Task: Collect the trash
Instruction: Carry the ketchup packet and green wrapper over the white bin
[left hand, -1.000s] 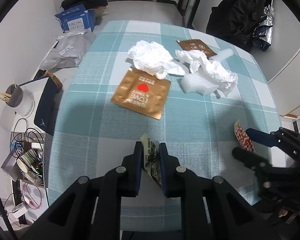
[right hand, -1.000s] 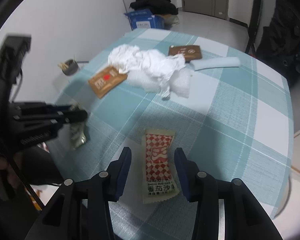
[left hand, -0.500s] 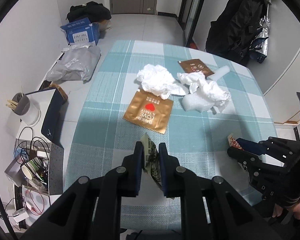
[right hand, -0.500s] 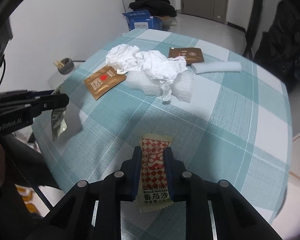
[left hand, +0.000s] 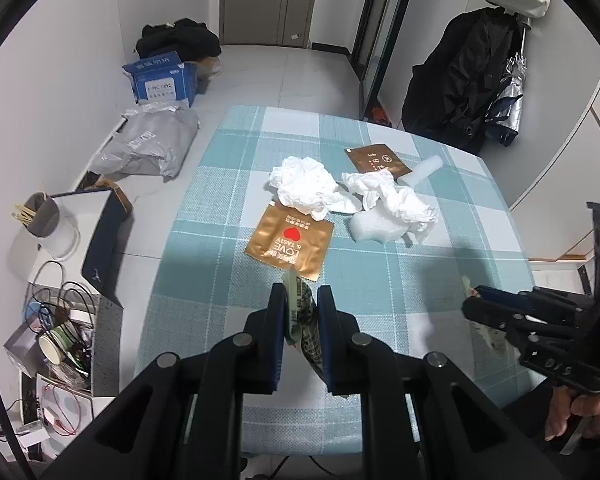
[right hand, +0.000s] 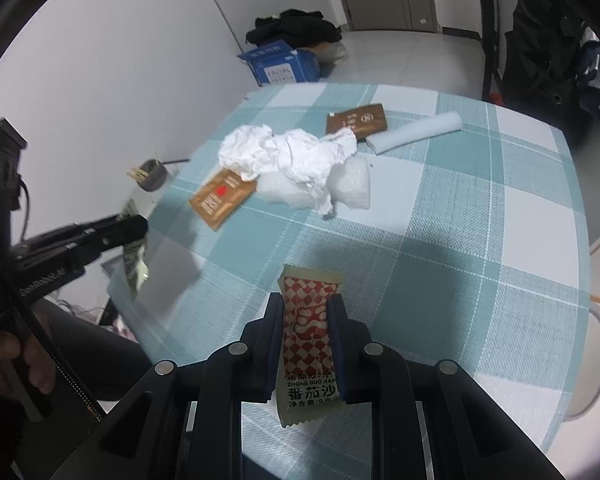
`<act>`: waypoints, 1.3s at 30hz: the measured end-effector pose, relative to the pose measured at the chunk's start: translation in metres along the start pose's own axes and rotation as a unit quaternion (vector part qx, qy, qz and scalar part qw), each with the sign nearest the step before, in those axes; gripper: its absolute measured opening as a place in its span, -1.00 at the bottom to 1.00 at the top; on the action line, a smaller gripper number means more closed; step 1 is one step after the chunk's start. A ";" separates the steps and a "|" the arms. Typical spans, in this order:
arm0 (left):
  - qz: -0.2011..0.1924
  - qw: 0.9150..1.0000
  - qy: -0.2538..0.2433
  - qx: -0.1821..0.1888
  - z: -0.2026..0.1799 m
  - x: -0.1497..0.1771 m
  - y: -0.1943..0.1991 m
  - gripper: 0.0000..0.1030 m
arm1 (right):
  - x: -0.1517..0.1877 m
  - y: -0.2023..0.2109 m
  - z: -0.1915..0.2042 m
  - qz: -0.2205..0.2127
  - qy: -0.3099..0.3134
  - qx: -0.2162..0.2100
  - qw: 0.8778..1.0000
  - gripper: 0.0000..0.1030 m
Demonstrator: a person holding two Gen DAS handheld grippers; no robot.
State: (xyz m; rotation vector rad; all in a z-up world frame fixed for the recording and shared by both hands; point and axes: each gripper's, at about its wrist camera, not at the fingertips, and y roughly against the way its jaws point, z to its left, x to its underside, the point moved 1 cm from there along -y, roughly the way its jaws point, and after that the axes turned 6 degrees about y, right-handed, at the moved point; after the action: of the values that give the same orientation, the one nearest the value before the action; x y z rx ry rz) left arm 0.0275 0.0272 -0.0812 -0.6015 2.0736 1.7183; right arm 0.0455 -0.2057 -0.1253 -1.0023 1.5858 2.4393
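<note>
Clutter is lining the floor at the far left of the left wrist view: a white cup (left hand: 56, 224) of sticks, a grey mailer bag (left hand: 152, 146) and a blue carton (left hand: 164, 82) beside the checked table (left hand: 204, 248). Moving right, the left gripper (left hand: 300, 312) is pinching a small greenish printed sachet (left hand: 302, 318) between nearly closed fingers, and the sachet is hanging clear above the table's near edge. Beyond it a gold foil wrapper (left hand: 290, 244) with a red heart is lying flat on the cloth, its far corner tucked under a crumpled white tissue (left hand: 306, 190). To the right of that, a second tissue wad (left hand: 392, 200) is sitting on a piece of bubble wrap (left hand: 374, 230), with a brown packet (left hand: 376, 160) and a white roll (left hand: 426, 168) behind them (the roll is lying just beside the packet). At the right edge the right gripper (left hand: 470, 304) is reaching in over the cloth, a hand (left hand: 580, 412) gripping its handle.

In the right wrist view the left gripper (right hand: 138, 226) is showing at the left with its sachet dangling below. At the centre the right gripper (right hand: 306, 312) is clamping a red-and-white checked ketchup sachet (right hand: 308, 340); its fingers have just been closing and are now pressing the sachet's sides, the packet standing upright between them above the table.
</note>
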 end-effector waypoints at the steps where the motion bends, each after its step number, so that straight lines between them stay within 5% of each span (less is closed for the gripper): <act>1: -0.006 1.000 -0.002 0.000 -0.001 0.000 0.004 -0.79 | 0.000 0.003 0.000 -0.005 -0.001 -0.004 1.000 -0.60; 14: -0.034 0.998 -0.035 0.028 -0.051 -0.012 0.028 -0.79 | -0.006 0.074 -0.004 -0.091 0.005 -0.034 0.995 -0.60; 20: -0.039 0.996 -0.039 0.074 -0.097 -0.033 0.037 -0.79 | -0.015 0.129 -0.028 -0.157 -0.013 -0.019 0.987 -0.59; 33: -0.066 0.975 -0.123 0.172 -0.246 -0.077 0.045 -0.79 | 0.005 0.268 -0.139 -0.242 -0.069 0.098 0.963 -0.59; 39: -0.034 0.962 -0.171 0.209 -0.322 -0.075 0.013 -0.79 | 0.042 0.301 -0.213 -0.241 -0.139 0.150 0.949 -0.59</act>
State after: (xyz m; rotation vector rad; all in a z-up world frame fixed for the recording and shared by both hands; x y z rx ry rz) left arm 0.0766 -0.2810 0.0281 -0.2223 2.0430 1.1893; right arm -0.0004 -0.5364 0.0360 -0.8270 1.3639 1.8502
